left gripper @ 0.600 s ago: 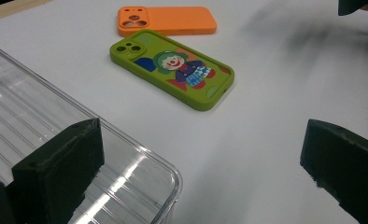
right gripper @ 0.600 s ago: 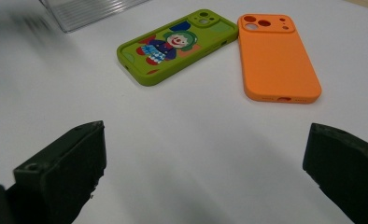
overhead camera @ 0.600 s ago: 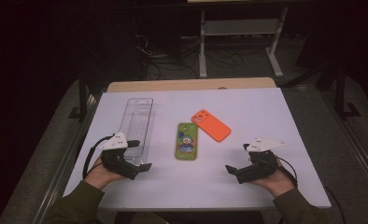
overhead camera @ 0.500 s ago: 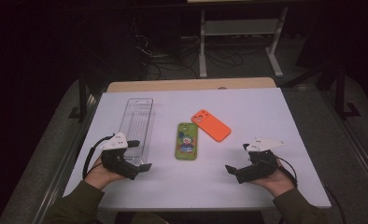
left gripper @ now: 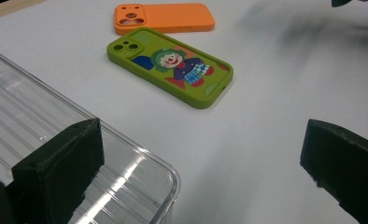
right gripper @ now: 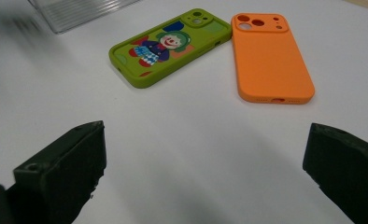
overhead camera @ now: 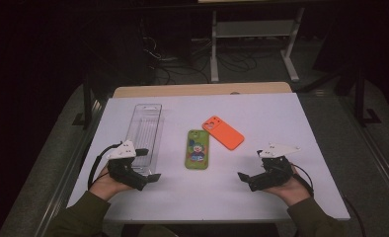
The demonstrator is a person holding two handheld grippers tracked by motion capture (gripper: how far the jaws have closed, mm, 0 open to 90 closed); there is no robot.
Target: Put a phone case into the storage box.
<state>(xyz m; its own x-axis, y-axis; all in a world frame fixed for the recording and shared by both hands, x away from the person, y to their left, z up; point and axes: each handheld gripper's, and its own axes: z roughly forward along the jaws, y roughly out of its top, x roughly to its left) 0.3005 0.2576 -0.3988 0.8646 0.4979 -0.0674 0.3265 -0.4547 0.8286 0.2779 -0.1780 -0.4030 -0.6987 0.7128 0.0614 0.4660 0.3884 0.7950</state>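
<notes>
Both my tongs are wide open with nothing in them, left tongs [overhead camera: 145, 165] right by the clear tray [overhead camera: 144, 129], right tongs [overhead camera: 252, 165] over bare counter [overhead camera: 281, 118]. Green clown phone case [overhead camera: 197, 149] and orange case [overhead camera: 223, 132] sit between them, corners nearly touching.

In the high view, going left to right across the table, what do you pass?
left gripper → clear plastic tray → green phone case → orange phone case → right gripper

phone cases [overhead camera: 197, 149]: 2 (one green, one orange) | clear tray [overhead camera: 144, 129]: 1
</notes>
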